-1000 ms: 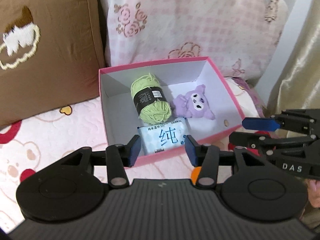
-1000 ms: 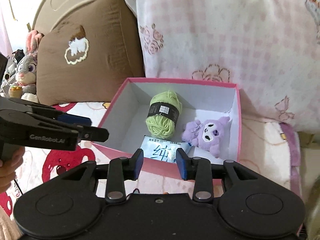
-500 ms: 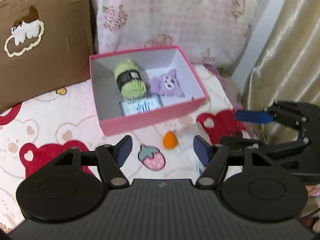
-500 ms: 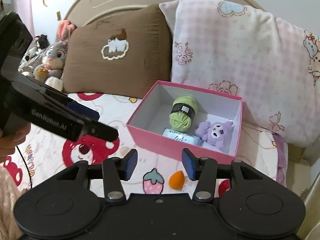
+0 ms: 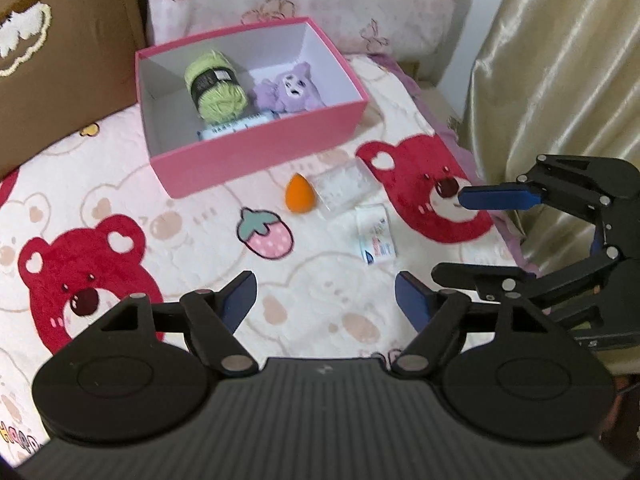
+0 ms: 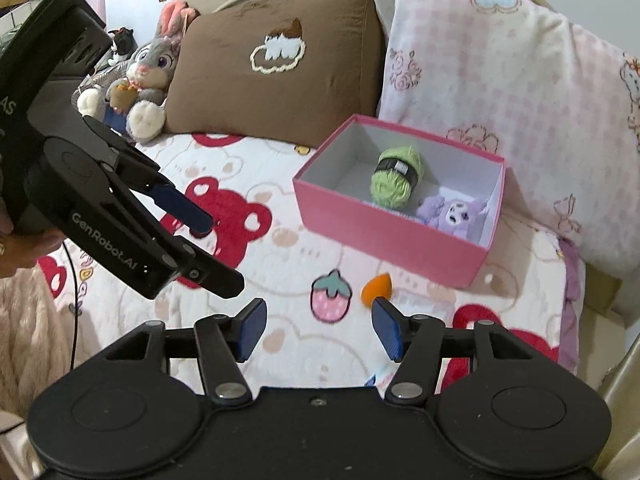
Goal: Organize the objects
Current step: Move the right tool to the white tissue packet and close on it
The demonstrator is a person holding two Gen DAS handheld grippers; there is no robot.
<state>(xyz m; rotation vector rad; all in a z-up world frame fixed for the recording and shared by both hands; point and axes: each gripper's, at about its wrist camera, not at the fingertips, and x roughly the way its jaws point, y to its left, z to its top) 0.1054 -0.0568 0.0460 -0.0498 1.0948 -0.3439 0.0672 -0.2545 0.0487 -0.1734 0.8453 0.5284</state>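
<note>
Looking ahead of our empty, opening left gripper, we find the orange teardrop-shaped sponge on the bear-print blanket, just before the pink cardboard box; our right gripper, also opening and empty, sits nearer it.

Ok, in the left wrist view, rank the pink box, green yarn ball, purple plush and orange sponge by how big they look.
1. pink box
2. green yarn ball
3. purple plush, a close call with the yarn
4. orange sponge, smallest though nearer the camera
</note>
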